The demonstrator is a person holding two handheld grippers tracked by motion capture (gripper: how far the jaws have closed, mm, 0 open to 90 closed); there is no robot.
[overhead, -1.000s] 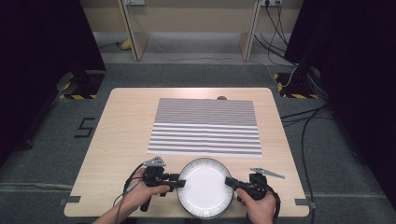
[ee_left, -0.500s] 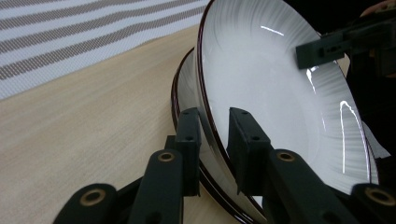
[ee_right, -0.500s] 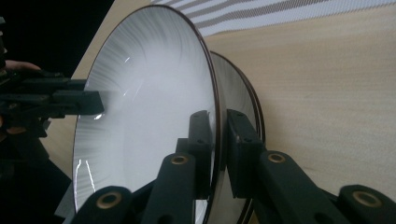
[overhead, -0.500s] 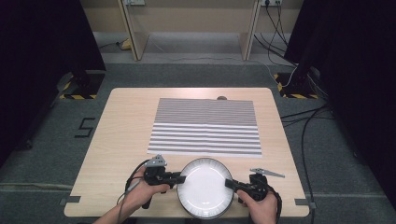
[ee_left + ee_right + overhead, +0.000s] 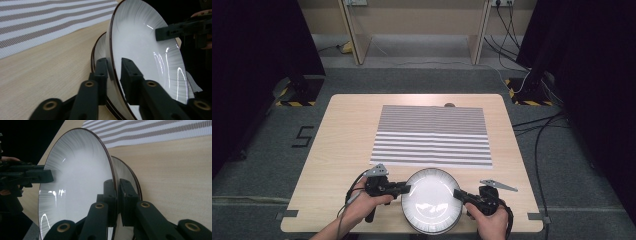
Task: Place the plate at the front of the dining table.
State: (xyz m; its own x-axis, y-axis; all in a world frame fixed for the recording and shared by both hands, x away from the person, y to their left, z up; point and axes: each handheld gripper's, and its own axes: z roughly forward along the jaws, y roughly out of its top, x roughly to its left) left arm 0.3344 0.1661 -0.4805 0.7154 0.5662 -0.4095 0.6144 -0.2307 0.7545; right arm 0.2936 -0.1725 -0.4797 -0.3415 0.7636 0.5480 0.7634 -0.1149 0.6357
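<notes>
A white plate [image 5: 432, 201] with a dark rim hangs tilted over the table's near edge, raised off a second like plate [image 5: 99, 50] under it. My left gripper [image 5: 408, 189] holds its left rim. Its jaws have just been closing, and in the left gripper view that gripper [image 5: 114, 68] has the rim pinched between its pads. My right gripper [image 5: 457, 194] is shut on the opposite rim, which shows clamped in the right gripper [image 5: 117, 190] view, with the lower plate [image 5: 128, 178] behind it.
A striped placemat [image 5: 432, 135] lies across the middle of the wooden table [image 5: 347, 130], beyond the plates. Desk legs and cables stand on the floor behind and to the right of the table.
</notes>
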